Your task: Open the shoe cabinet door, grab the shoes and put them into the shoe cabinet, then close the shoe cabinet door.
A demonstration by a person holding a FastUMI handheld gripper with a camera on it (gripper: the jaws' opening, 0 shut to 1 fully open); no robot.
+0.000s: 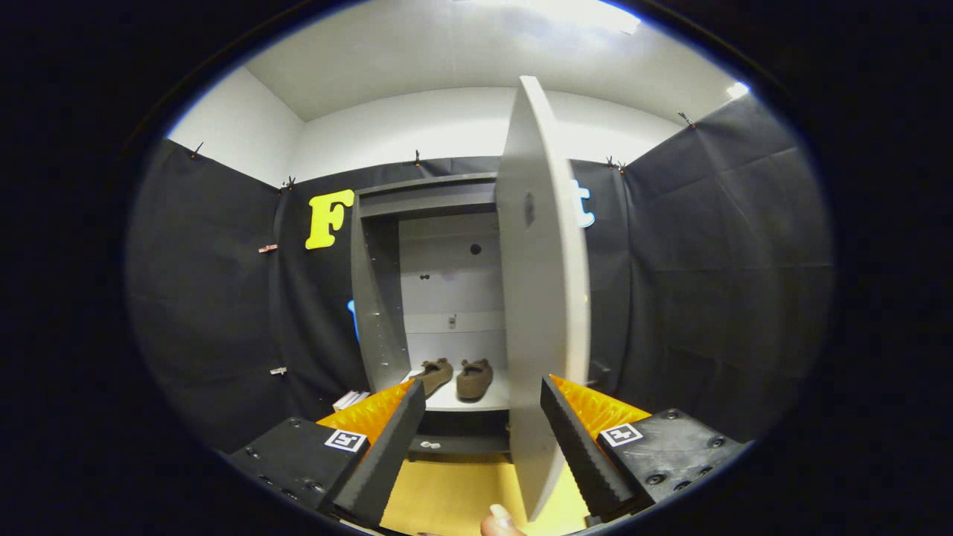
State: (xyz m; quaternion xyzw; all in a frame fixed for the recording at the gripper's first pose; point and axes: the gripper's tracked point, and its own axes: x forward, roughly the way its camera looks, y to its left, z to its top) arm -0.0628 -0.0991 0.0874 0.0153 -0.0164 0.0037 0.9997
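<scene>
The grey shoe cabinet (380,298) stands open ahead of me. Its door (540,298) is swung out towards me, edge-on, and its lower end reaches between my fingers near the right one. Two brown shoes (454,376) sit side by side on the cabinet's white shelf (476,402), beyond my fingertips. My gripper (484,398) is open; neither finger presses on the door. A fingertip of a person's hand (497,521) shows just below the door's bottom edge.
Black cloth walls (707,298) close the booth on both sides and behind the cabinet. A yellowish floor (454,491) lies in front of the cabinet. Some white flat items (350,400) lie on the floor by the cabinet's left foot.
</scene>
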